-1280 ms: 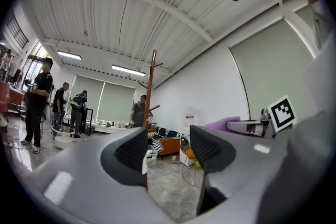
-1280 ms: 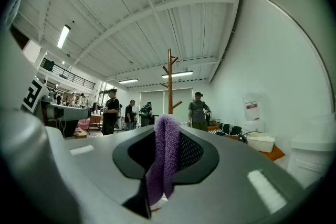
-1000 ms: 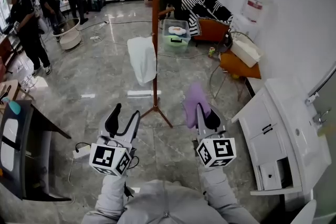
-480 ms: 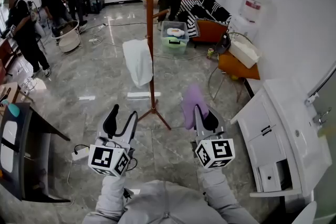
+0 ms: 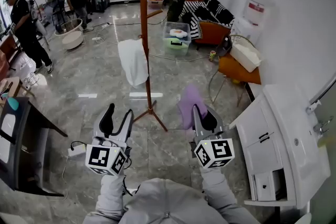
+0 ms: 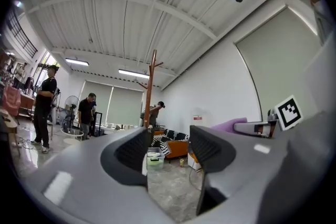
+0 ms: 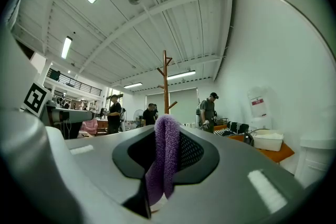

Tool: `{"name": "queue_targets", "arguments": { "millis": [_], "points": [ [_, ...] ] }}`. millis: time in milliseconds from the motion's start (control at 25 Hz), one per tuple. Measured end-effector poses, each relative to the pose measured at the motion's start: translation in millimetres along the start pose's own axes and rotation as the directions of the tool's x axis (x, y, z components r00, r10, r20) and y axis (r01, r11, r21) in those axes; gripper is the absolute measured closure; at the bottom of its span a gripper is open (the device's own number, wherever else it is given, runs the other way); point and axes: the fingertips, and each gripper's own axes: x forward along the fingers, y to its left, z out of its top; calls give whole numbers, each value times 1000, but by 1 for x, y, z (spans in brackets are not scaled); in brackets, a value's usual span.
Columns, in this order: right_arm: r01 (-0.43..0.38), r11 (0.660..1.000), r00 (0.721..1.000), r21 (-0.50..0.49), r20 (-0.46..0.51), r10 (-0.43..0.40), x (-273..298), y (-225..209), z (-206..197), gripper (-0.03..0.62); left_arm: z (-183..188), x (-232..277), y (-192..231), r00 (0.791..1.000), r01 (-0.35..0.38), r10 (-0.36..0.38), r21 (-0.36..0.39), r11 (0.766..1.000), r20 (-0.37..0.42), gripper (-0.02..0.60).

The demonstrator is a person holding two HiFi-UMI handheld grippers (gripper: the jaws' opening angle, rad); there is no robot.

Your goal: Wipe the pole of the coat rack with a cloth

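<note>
A tall brown wooden coat rack stands on the marble floor; its pole (image 5: pixel 145 39) rises ahead of me, with a white garment (image 5: pixel 132 62) hanging on its left side. The pole (image 7: pixel 165 81) also shows far off in the right gripper view, and the pole (image 6: pixel 149 86) in the left gripper view. My right gripper (image 5: pixel 200 118) is shut on a purple cloth (image 5: pixel 188 105), which folds over between the jaws as the cloth (image 7: pixel 165 157). It is short of the pole and to its right. My left gripper (image 5: pixel 117 119) is open and holds nothing, below and left of the rack's feet.
A white cabinet with a sink (image 5: pixel 286 128) runs along the right wall. A dark table (image 5: pixel 21 149) stands at the left. Behind the rack lie a clear storage box (image 5: pixel 177 35), an orange seat (image 5: pixel 211 29) and cables. Several people (image 5: pixel 23 29) stand at the back.
The view has shifted forward: the coat rack now stands a little further left and nearer. Both grippers keep their pose, the right still shut on the purple cloth.
</note>
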Motion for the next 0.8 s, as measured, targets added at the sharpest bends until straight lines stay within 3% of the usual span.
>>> {"name": "queue_targets", "arguments": {
  "millis": [400,800],
  "points": [
    [-22,999,1000,33,-1,22,7,-24,-7,530,-4,13,-2,999,-47,48,24,999,-14,310],
    [1,999,1000,36,-16,0,65,-32,-28,530,-24,72,35,1000,-14,14,4,1000,-25,310]
  ]
}}
